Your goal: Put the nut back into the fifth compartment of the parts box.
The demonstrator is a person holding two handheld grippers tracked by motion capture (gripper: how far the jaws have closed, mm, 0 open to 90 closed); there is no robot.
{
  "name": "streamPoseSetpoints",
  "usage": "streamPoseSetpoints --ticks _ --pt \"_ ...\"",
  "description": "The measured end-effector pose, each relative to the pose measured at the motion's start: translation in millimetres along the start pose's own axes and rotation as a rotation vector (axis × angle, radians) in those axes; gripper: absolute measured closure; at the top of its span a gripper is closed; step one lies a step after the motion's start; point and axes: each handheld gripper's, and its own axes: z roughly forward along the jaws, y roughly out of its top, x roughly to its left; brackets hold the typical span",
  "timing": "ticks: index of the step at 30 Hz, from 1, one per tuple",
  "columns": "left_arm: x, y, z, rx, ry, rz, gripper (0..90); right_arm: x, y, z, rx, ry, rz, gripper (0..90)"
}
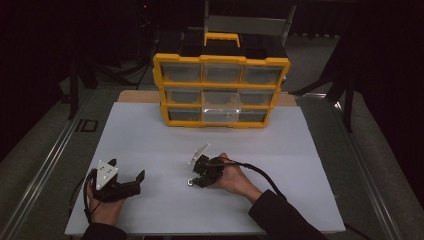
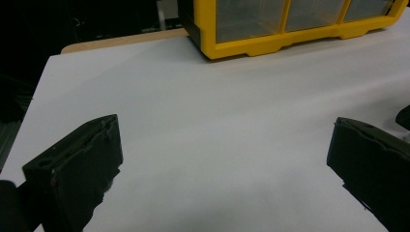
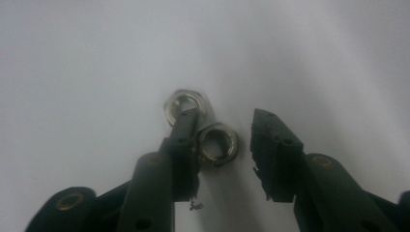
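Two silvery metal nuts lie on the white table. In the right gripper view one nut sits between my right gripper's jaws, against the left jaw, with a gap to the right jaw. The other nut lies just past the left jaw's tip. In the high view my right gripper points down at the table's middle, with a nut glinting at its tip. My left gripper rests at the front left, jaws wide open with nothing between them.
A yellow drawer organiser with clear drawers and a yellow handle stands at the table's back centre; its lower corner shows in the left gripper view. A black cable trails from my right gripper over the hand.
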Motion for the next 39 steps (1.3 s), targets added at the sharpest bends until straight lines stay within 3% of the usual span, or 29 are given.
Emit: streamPoseSetpoints --ticks 4,9,11,14,18,30,39 --pt "-0.1 0.0 0.1 0.001 0.0 0.001 0.0 -4.4 -1.0 0.6 0.009 0.007 0.025 69.5" --pt "-0.1 0.0 0.2 0.0 0.0 0.001 0.0 -9.9 -1.2 0.1 0.013 -0.014 0.047 69.6" --pt "0.0 0.0 0.2 0.001 0.0 0.0 0.0 -12.1 -1.2 -0.3 0.013 -0.022 0.057 68.3" --pt "-0.2 0.0 0.3 0.001 -0.001 0.003 0.0 -19.3 -1.6 0.2 0.009 -0.036 0.092 57.3" --pt "-0.4 0.0 0.6 0.002 -0.002 0.0 0.0 -22.7 -1.2 1.6 0.017 -0.022 0.109 55.8" --pt "-0.4 -0.1 0.6 0.002 -0.002 0.0 0.0 -22.9 0.2 2.8 0.059 -0.027 0.116 61.8" --pt "-0.4 -0.1 0.7 0.002 -0.003 -0.001 0.0 -20.0 -1.2 1.3 0.08 -0.056 0.092 67.9"
